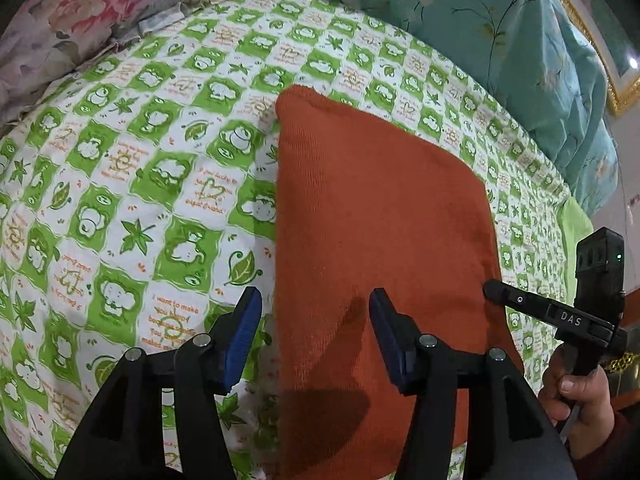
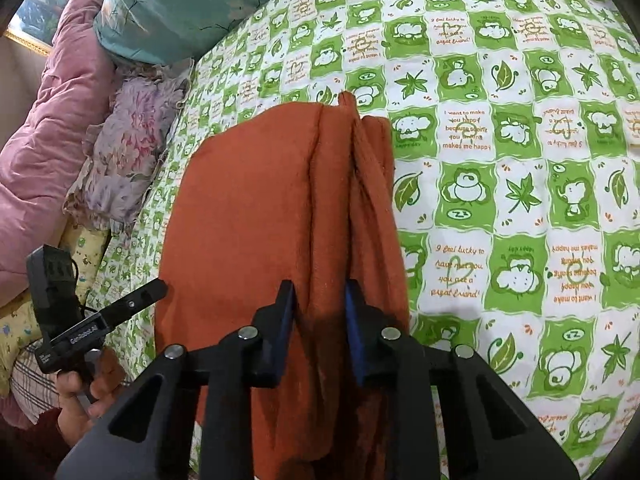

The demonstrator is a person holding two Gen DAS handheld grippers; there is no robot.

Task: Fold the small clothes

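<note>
A rust-orange knitted garment lies folded into a long rectangle on a green and white patterned bedsheet. My left gripper is open, its blue pads straddling the garment's left edge just above it, holding nothing. In the right wrist view the garment shows stacked fold edges along its right side. My right gripper has its jaws narrowly apart around a ridge of the layered edge. The right gripper also shows in the left wrist view, touching the garment's right edge.
A teal floral quilt lies along the far side of the bed. A floral pillow sits at the left. A pink quilt and the left gripper body show at the left of the right wrist view.
</note>
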